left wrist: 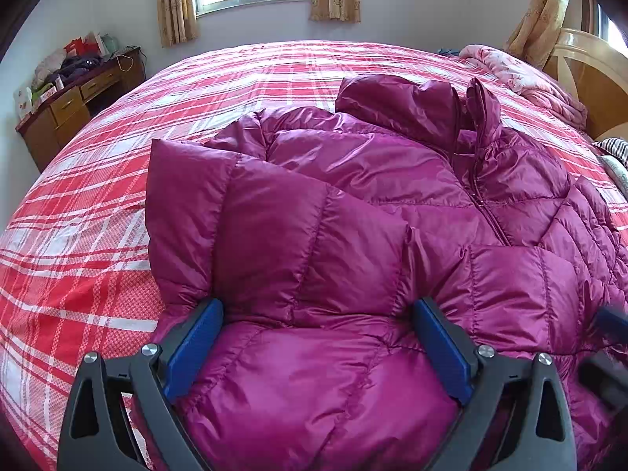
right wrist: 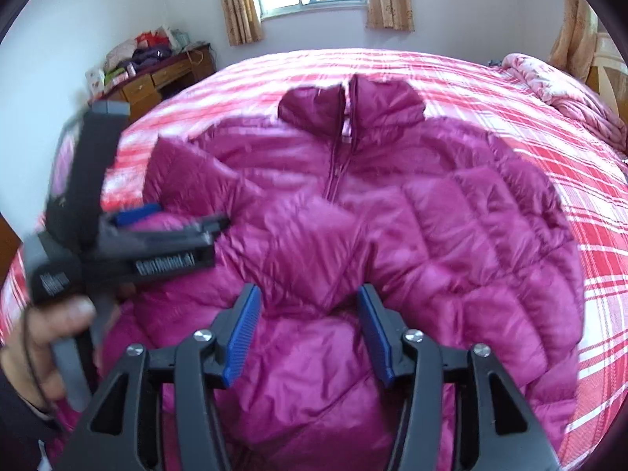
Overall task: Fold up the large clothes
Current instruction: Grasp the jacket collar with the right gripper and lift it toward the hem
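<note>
A magenta quilted down jacket (left wrist: 353, 204) lies front up on the bed, collar toward the window, zipper partly closed. Its left sleeve is folded across the chest. My left gripper (left wrist: 318, 310) is open just above the jacket's near part, with puffy fabric between its blue pads but not clamped. In the right wrist view the jacket (right wrist: 392, 227) fills the middle, and my right gripper (right wrist: 310, 298) is open above its lower front. The left gripper (right wrist: 172, 216) shows there at the left, held by a hand over the folded sleeve.
The bed (left wrist: 98, 216) has a red and white plaid sheet. A pink floral quilt (left wrist: 530, 82) is bunched at the far right by the wooden headboard (left wrist: 588, 74). A cluttered wooden desk (left wrist: 70, 102) stands at the far left wall.
</note>
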Tool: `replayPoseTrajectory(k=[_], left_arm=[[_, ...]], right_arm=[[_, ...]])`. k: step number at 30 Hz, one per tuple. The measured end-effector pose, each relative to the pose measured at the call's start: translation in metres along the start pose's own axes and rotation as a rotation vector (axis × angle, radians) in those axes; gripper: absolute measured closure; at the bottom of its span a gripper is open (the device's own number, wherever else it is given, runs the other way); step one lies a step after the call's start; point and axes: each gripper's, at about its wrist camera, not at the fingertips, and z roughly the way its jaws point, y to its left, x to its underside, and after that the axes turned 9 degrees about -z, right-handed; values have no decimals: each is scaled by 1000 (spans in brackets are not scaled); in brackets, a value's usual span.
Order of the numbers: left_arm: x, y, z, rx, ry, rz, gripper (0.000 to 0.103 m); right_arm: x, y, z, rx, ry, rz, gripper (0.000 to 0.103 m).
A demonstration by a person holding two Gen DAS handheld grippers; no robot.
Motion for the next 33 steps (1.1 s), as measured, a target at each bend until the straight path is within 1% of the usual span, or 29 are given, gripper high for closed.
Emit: replayPoseTrajectory(k=[1, 2, 3, 4, 7, 8, 10, 12, 14, 16, 18, 19, 21, 22, 24, 25, 26, 27, 28, 29, 30, 33], left_arm=[[0, 0, 0, 0, 0, 0, 5], [0, 0, 0, -2, -1, 1, 5], [0, 0, 0, -4, -2, 3, 5], [0, 0, 0, -4, -2, 3, 5], [1, 2, 0, 0, -3, 1, 5], [1, 1, -1, 2, -3, -1, 5], [2, 2, -1, 4, -3, -2, 5], [2, 2, -2, 9, -3, -5, 5], [2, 3, -2, 11, -3, -6, 5], [2, 3, -3, 13, -3, -7, 5], [2, 6, -7, 19, -15, -26, 5], [2, 10, -14, 12, -42, -51, 5], [-1, 18, -29, 22, -97, -77, 5], [-4, 22, -38, 12, -140, -85, 5], [-10, 23, -46, -37, -190, -46, 5], [-17, 25, -46, -89, -209, -24, 5], [-23, 27, -45, -120, -222, -17, 5], [-29, 32, -42, -141, -229, -22, 5], [-36, 37, -39, -153, -226, -37, 5], [-42, 41, -37, -153, -220, -50, 5], [-47, 44, -36, -144, -215, -61, 5], [-62, 46, -47, -124, -232, -76, 5]], right_arm=[[-11, -3, -5, 13, -17, 7, 28], [-25, -9, -8, 32, -28, 18, 22], [-36, -14, -8, 40, -31, 30, 14], [-50, -21, -5, 49, -36, 45, 12], [-89, -42, 13, 119, -24, 71, 12], [-103, -52, 24, 121, -13, 98, 12], [-121, -71, 41, 106, 18, 177, 12], [-139, -87, 59, 113, 44, 237, 12], [-152, -93, 69, 129, 46, 260, 12], [-162, -96, 87, 140, 78, 259, 12], [-163, -98, 104, 166, 111, 262, 12], [-162, -100, 111, 175, 128, 269, 12], [-159, -106, 122, 174, 145, 288, 12], [-158, -107, 127, 171, 152, 285, 12], [-158, -109, 132, 172, 166, 267, 12], [-158, -111, 132, 171, 162, 265, 13], [-156, -114, 131, 167, 160, 265, 15], [-155, -115, 132, 158, 169, 266, 25], [-153, -117, 134, 151, 187, 265, 46], [-149, -120, 135, 135, 215, 261, 62], [-145, -122, 134, 123, 225, 255, 86], [-136, -124, 112, 114, 189, 233, 90]])
